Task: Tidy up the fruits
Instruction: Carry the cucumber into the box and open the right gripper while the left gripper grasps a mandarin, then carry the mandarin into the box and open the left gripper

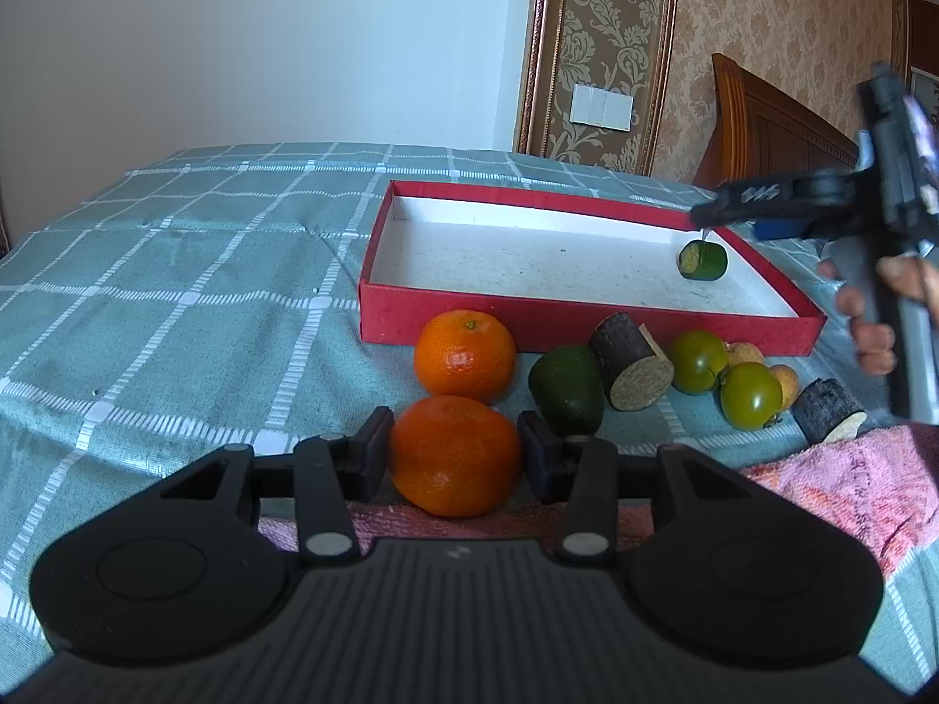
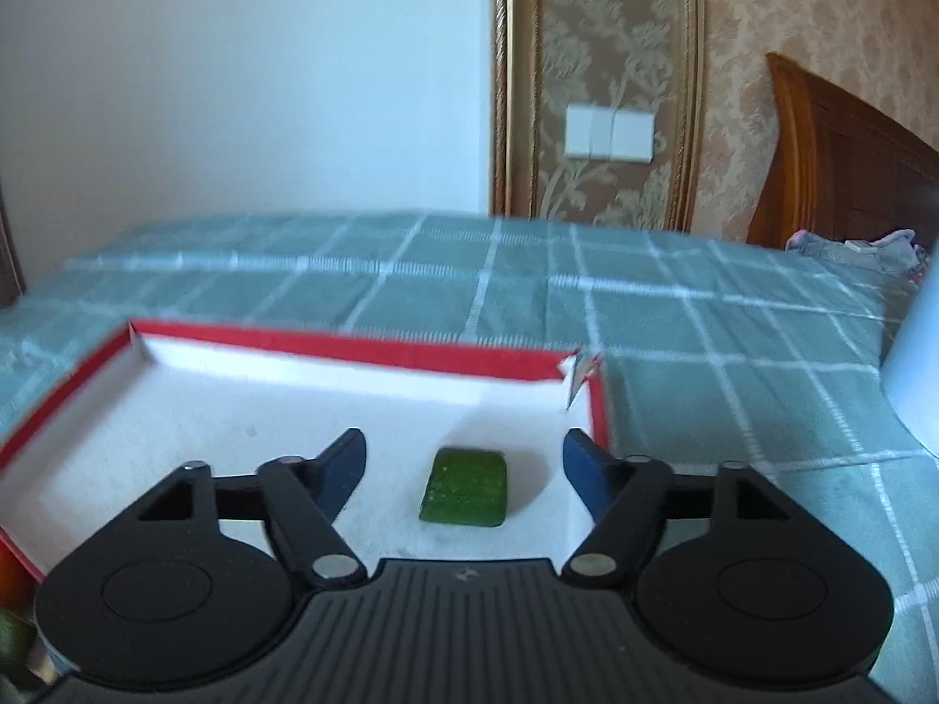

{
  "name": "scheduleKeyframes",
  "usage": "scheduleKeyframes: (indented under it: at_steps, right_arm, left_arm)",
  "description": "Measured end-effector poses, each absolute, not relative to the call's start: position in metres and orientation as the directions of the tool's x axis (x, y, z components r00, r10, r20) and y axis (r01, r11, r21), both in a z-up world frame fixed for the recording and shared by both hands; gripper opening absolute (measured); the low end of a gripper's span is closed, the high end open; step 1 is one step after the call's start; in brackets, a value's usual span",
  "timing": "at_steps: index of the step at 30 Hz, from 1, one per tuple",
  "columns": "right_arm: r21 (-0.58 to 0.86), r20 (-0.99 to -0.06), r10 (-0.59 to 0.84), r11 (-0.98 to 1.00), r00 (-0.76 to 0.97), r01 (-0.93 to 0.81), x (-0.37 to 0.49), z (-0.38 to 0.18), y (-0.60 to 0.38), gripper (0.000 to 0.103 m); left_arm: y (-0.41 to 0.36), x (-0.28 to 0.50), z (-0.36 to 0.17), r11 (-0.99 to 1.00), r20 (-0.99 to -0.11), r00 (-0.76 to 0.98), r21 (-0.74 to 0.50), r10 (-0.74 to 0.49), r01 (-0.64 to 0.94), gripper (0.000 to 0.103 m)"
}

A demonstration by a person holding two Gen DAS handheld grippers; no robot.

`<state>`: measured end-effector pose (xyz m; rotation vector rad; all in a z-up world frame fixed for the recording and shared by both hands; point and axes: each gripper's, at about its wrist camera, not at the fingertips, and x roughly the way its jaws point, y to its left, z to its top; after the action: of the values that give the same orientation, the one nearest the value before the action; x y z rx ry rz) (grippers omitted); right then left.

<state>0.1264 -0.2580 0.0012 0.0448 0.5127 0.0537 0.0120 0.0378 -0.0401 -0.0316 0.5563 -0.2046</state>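
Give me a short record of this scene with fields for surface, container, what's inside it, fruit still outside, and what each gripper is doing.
surface: bed with a green checked cover
container: shallow red box, white inside
in box: one green cucumber piece, lying near the right wall
outside box: two oranges, avocado, two green tomatoes, dark cut pieces
left gripper: fingers on either side of the near orange; contact unclear
right gripper: open above the cucumber piece, holding nothing

The left tool point(image 1: 455, 452) is clamped tight, while the right tool point(image 2: 463, 463) hangs spread wide (fingers apart).
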Motion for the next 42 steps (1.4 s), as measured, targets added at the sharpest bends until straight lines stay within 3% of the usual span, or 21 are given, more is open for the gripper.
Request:
scheduleKeyframes:
  at_steps: [5, 11, 15, 20, 32, 42]
  right_arm:
    - [0.178, -0.472, 0.088, 0.984, 0.877, -0.004, 0.095, 0.011, -0.277, 0.075]
    - [0.205, -0.448, 0.01, 0.974, 0.894, 0.092, 0.059, -0.006, -0.29, 0.088]
    - [0.226, -0.446, 0.001, 0.968, 0.895, 0.112, 0.053, -0.011, -0.295, 0.088]
    - [0.15, -0.412, -0.054, 0.98, 0.909, 0.127, 0.048, -0.009, -0.285, 0.089]
    - [0.135, -0.445, -0.06, 0.982, 0.893, 0.134, 0.05, -0.013, -0.284, 0.089]
    - [0.109, -0.455, -0.066, 0.986, 0.888, 0.129, 0.049, -0.014, -0.278, 0.089]
  left_arm:
    - [0.038, 0.012, -0.04, 0.979, -0.521, 0.829, -0.085, -0.201, 0.184, 0.042]
    - [0.037, 0.01, -0.04, 0.978, -0.514, 0.833, -0.085, -0.207, 0.191, 0.042]
    - [0.033, 0.008, -0.04, 0.977, -0.509, 0.835, -0.061, -0.206, 0.204, 0.042]
    - [0.035, 0.006, -0.04, 0.976, -0.503, 0.838, -0.065, -0.21, 0.206, 0.042]
    - [0.029, 0.009, -0.033, 0.983, -0.53, 0.831, -0.035, -0.172, 0.181, 0.042]
    - [0.029, 0.021, 0.0, 0.985, -0.47, 0.868, -0.017, -0.16, 0.172, 0.042]
